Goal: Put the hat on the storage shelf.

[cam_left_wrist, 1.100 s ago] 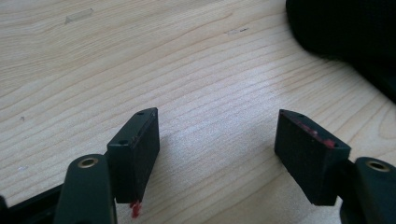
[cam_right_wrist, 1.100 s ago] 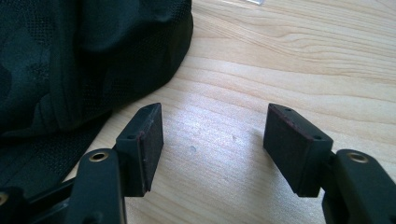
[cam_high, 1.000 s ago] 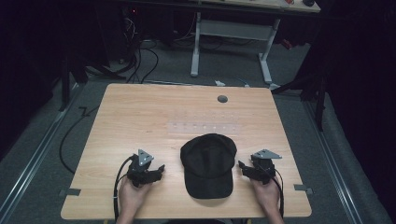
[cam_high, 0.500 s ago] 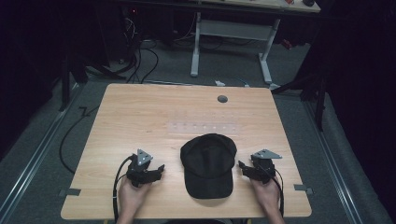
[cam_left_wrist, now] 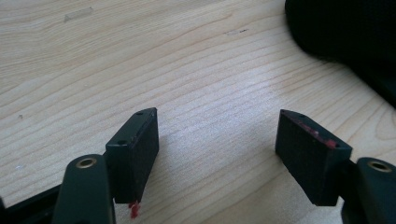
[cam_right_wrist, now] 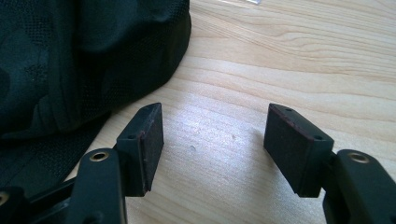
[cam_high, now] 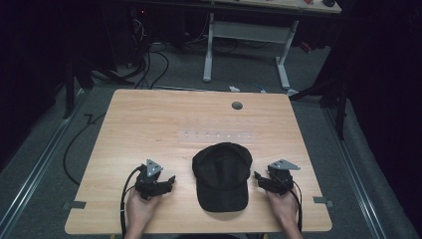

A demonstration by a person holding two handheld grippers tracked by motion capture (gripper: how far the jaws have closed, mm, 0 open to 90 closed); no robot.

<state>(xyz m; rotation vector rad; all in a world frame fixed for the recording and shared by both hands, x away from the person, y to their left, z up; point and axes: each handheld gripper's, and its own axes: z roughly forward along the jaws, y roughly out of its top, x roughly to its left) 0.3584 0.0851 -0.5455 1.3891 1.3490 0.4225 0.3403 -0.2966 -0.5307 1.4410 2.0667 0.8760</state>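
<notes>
High view: black cap (cam_high: 222,175) lower centre on bench (cam_high: 149,124), untouched. Left tool (cam_high: 168,182), right tool (cam_high: 259,178) flank it, jaws apart, empty. Grasp not begun.

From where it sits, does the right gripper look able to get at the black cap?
Probably yes: the right gripper rests open beside the cap, with bare table between its jaws.
</notes>
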